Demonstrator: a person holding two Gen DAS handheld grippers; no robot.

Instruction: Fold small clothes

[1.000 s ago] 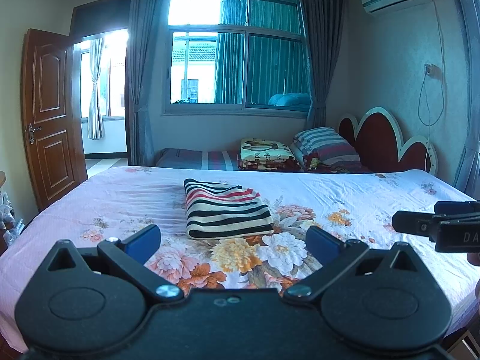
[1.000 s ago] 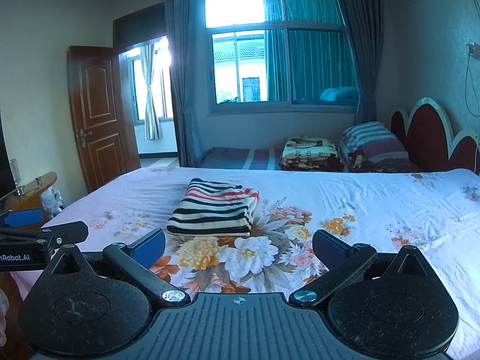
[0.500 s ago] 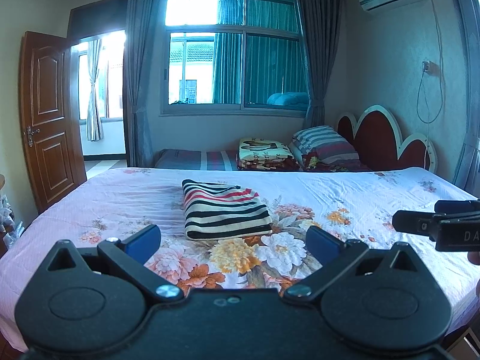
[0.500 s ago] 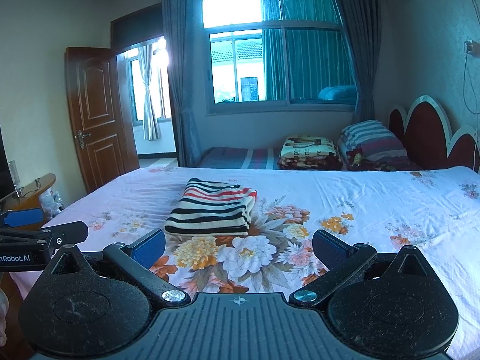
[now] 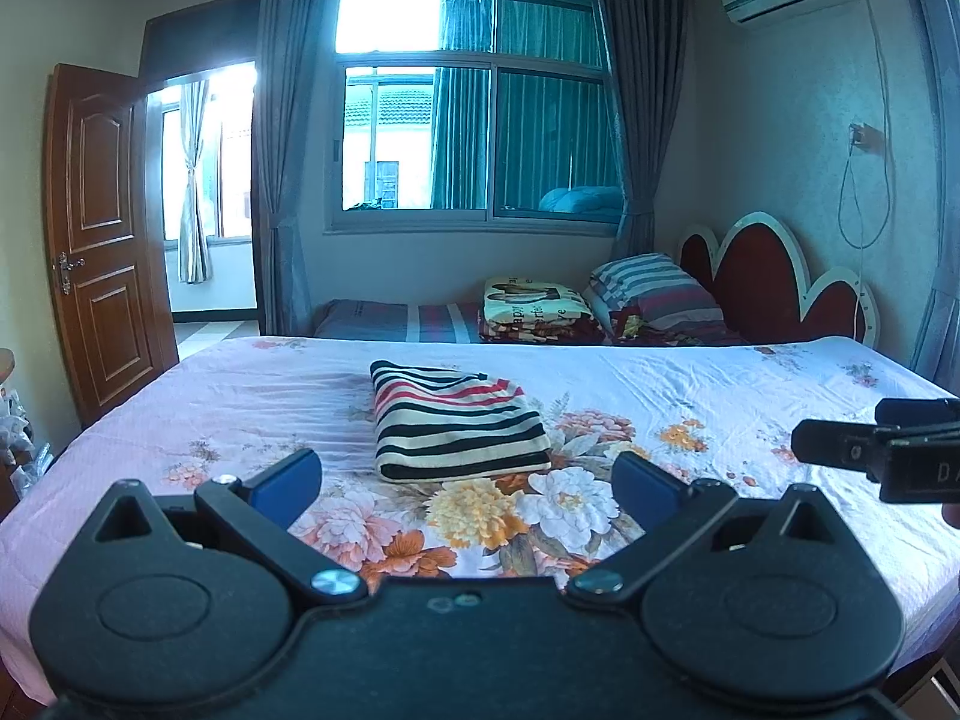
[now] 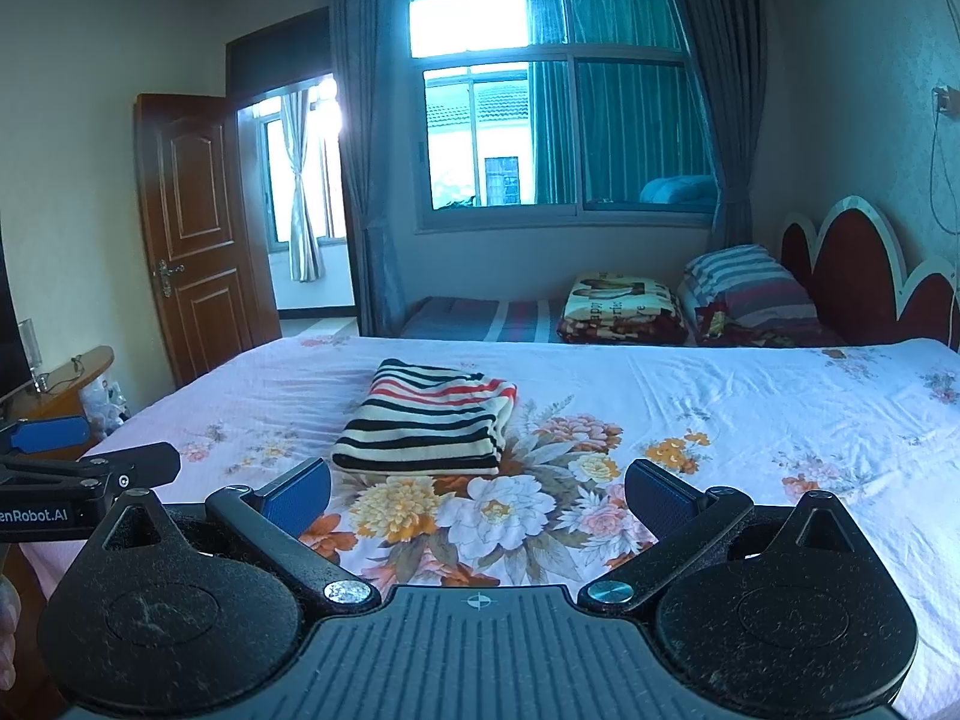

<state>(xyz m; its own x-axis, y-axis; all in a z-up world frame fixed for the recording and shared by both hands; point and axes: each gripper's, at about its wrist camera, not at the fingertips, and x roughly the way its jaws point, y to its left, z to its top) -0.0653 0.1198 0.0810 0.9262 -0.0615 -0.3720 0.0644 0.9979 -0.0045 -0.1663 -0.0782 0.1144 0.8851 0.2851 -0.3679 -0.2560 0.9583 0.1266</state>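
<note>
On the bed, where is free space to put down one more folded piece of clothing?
The bedsheet is bare right of the striped folded garment, up to the headboard, and left of it toward the door-side edge. The far side is crowded with pillows and a folded blanket. Both grippers hang open at the near edge.

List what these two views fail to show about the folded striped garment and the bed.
- Striped garment: its type and inner layers, hidden by its own folds, both views.
- Bed near edge: hidden behind the right gripper body; likewise behind the left gripper.
- Garment's far edge: foreshortened.
</note>
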